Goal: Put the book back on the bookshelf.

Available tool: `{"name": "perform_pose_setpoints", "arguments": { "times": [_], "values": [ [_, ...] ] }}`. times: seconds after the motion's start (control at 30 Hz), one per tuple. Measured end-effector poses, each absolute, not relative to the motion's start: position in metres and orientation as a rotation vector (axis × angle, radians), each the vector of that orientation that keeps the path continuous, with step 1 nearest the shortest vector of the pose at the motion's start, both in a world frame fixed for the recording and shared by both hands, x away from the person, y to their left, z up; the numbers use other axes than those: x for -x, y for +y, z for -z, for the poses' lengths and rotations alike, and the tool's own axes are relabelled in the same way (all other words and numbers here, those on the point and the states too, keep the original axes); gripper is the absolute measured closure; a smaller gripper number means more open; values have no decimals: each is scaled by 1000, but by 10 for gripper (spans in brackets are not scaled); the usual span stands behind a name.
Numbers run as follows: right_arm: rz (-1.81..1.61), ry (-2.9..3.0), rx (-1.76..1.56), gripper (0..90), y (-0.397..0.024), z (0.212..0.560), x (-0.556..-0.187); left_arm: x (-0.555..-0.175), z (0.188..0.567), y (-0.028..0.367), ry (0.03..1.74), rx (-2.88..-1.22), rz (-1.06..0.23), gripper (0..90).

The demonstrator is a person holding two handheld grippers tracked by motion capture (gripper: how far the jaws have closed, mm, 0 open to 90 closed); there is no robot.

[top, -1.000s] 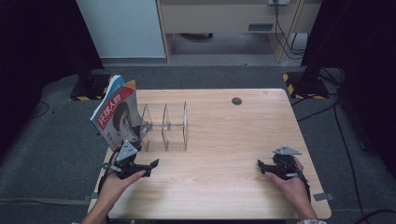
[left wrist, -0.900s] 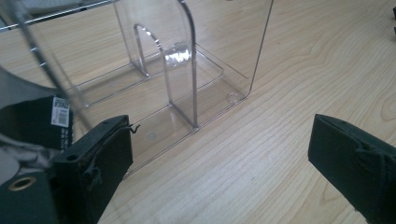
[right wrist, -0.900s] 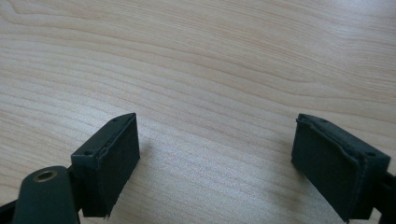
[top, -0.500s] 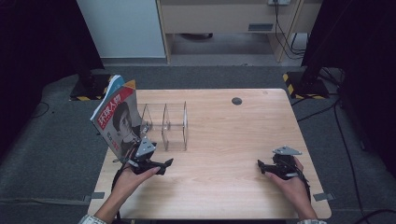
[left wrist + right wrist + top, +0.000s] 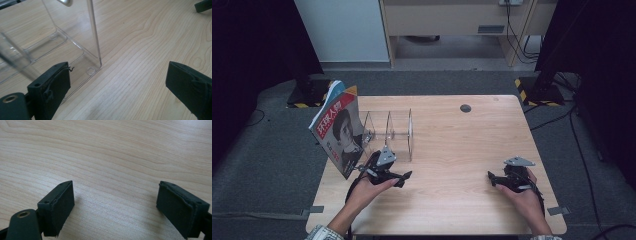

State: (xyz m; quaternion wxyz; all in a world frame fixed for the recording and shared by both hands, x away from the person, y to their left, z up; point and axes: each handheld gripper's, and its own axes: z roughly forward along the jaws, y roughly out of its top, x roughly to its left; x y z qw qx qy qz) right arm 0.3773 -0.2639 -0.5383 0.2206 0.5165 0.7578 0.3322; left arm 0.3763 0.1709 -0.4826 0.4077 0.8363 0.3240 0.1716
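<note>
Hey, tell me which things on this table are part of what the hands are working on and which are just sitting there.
Part of the job:
- magazine, leaning at the rack's left end
- clear divider rack
- left gripper, open beside the rack
- right gripper, open, holding nothing

Just there:
- dark round spot on the table

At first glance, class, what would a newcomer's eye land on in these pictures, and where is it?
The magazine with its red title band, standing tilted in the left end of the clear rack on the table's left side. Next, the left gripper just in front of the rack, open, and the right gripper, open, near the front right.
</note>
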Motion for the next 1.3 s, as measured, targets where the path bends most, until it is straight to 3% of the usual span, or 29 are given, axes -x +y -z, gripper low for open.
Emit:
{"name": "perform_pose_setpoints", "arguments": {
  "times": [1.3],
  "values": [
    [-922,2107,-1422,146,-264,538,-377,-394,519,76,807,-2247,-283,52]
  ]
}}
